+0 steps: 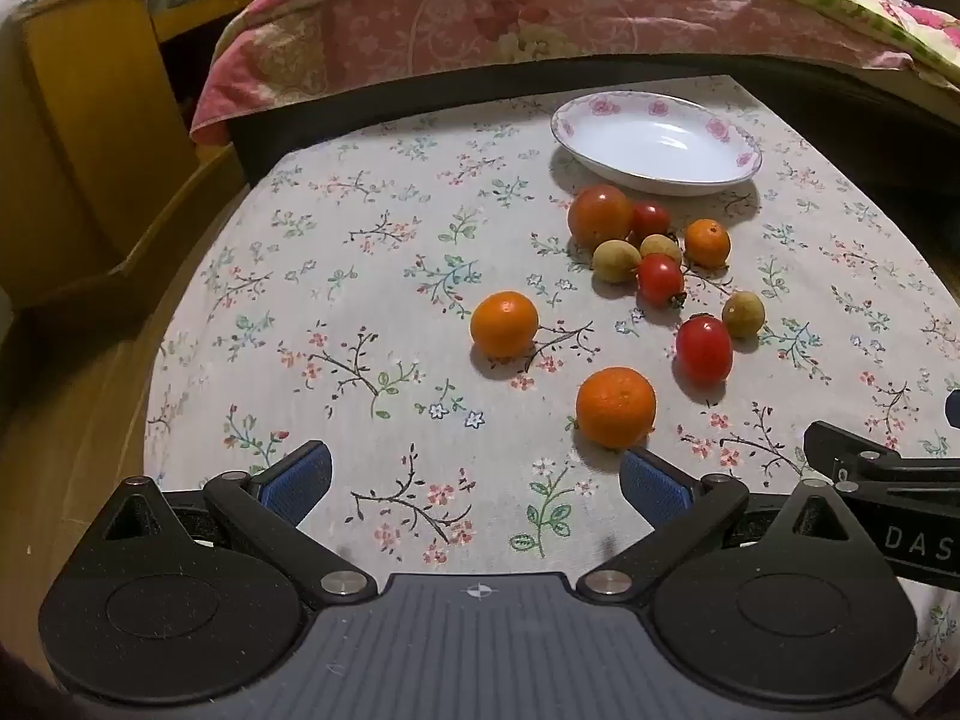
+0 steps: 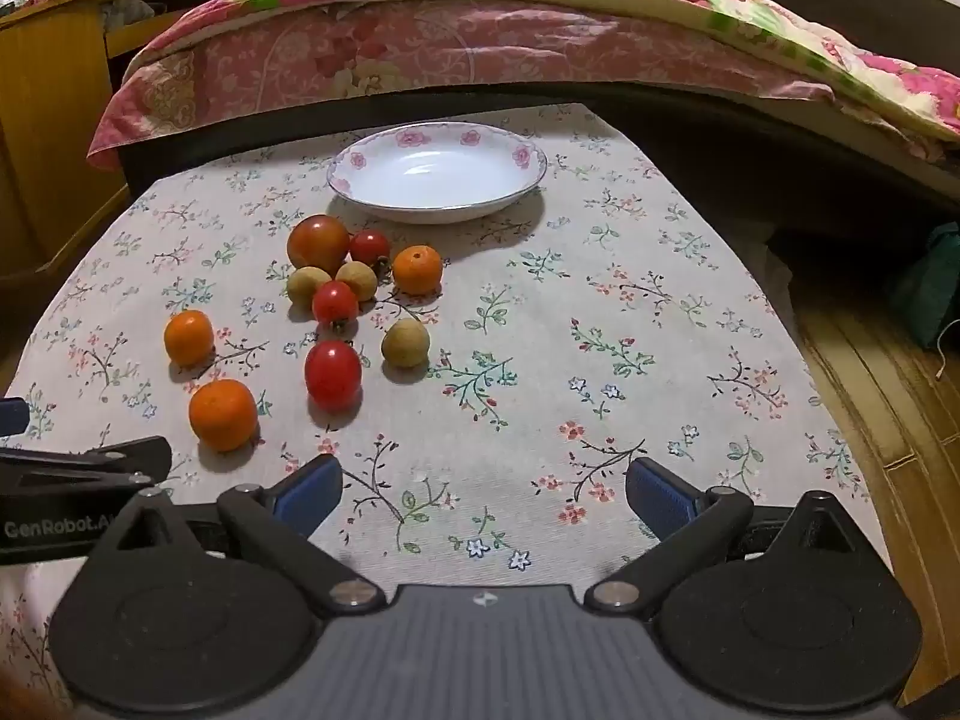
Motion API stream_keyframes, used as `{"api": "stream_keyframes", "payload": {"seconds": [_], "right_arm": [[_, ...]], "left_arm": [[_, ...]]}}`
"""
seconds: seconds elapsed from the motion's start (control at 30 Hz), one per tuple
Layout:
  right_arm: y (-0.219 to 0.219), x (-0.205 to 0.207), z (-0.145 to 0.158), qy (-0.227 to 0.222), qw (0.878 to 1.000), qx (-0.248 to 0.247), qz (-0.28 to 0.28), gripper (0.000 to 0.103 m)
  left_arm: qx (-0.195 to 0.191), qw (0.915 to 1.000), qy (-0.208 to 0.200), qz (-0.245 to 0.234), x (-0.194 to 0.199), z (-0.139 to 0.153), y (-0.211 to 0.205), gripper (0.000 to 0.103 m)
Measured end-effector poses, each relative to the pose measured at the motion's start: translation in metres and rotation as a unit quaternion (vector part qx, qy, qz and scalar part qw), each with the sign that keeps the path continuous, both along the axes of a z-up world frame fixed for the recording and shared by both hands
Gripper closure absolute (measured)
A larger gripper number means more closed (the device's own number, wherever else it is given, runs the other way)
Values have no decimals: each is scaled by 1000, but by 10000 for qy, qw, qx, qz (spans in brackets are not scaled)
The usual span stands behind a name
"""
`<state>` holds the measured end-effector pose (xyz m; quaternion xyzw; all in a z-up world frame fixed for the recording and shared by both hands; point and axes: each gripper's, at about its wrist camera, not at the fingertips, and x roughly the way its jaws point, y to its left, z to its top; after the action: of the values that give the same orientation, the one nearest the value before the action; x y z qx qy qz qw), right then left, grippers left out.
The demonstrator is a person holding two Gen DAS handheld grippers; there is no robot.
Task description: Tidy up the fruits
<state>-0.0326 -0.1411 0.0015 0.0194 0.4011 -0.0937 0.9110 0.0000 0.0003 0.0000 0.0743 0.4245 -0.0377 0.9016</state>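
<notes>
Several fruits lie loose on the floral tablecloth: small oranges (image 1: 615,407) (image 2: 222,414), red tomatoes (image 1: 704,349) (image 2: 333,374) and tan longans (image 1: 743,314) (image 2: 405,343). A white plate with a pink flower rim (image 1: 576,147) (image 2: 528,186) stands behind them with nothing in it. My left gripper (image 1: 477,480) is open and holds nothing; its right fingertip is just in front of the nearest orange. My right gripper (image 2: 483,492) is open and holds nothing, to the right of the fruits.
A bed with a pink floral quilt (image 1: 456,30) (image 2: 420,48) runs along the table's far edge. A wooden cabinet (image 1: 90,138) stands at the left. A wooden floor (image 2: 888,396) and a dark green bag (image 2: 930,294) lie to the right.
</notes>
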Motion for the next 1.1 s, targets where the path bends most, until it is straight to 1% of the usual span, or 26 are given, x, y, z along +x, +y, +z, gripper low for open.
{"api": "stream_keyframes", "payload": {"seconds": [0.23,0.27,0.37,1.1], "right_arm": [[4,0,2,-7,10000,-4,-9,3],[1,1,-3,36,10000,30,1,3],[1,2,-5,43,10000,35,2,3],[2,2,-8,78,9999,107,11,3]], "left_arm": [[-40,10000,50,-2,0,-2,4,0],[-27,10000,70,5,0,-3,3,0],[-11,10000,81,13,-1,-5,3,0],[-10,9999,140,42,2,-7,2,0]]}}
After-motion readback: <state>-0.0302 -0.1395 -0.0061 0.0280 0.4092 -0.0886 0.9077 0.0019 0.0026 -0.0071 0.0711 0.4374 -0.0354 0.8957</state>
